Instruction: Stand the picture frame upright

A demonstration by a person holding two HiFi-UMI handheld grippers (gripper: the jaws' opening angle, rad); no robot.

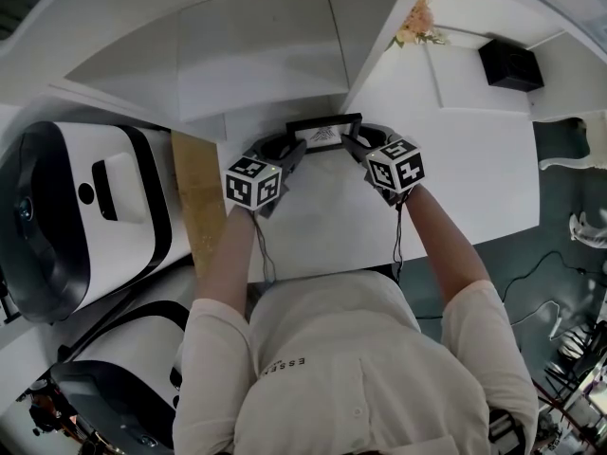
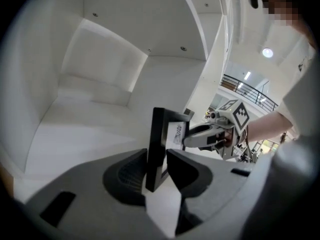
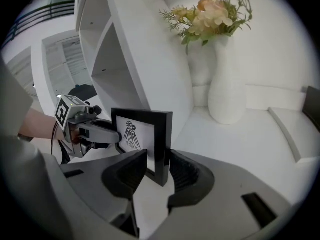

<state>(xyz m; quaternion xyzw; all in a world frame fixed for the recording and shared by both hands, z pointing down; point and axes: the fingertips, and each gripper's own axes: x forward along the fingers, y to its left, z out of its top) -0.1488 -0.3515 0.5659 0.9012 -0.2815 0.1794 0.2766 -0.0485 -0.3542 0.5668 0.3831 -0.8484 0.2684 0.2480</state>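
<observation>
Black picture frame (image 1: 324,133) upright on the white tabletop (image 1: 474,178), straddled by both grippers.
Left gripper (image 2: 157,165) jaws spread round one side edge, right gripper (image 3: 159,167) jaws spread round the other; frame sits between each pair, pads not clamping.

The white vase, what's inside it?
Peach and yellow flowers with green sprigs poke out of the tall white vase. Their stems inside are hidden by its wall.

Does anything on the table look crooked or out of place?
Nothing stands out. The frame stands upright on the table, and the vase of flowers is upright too.
</observation>
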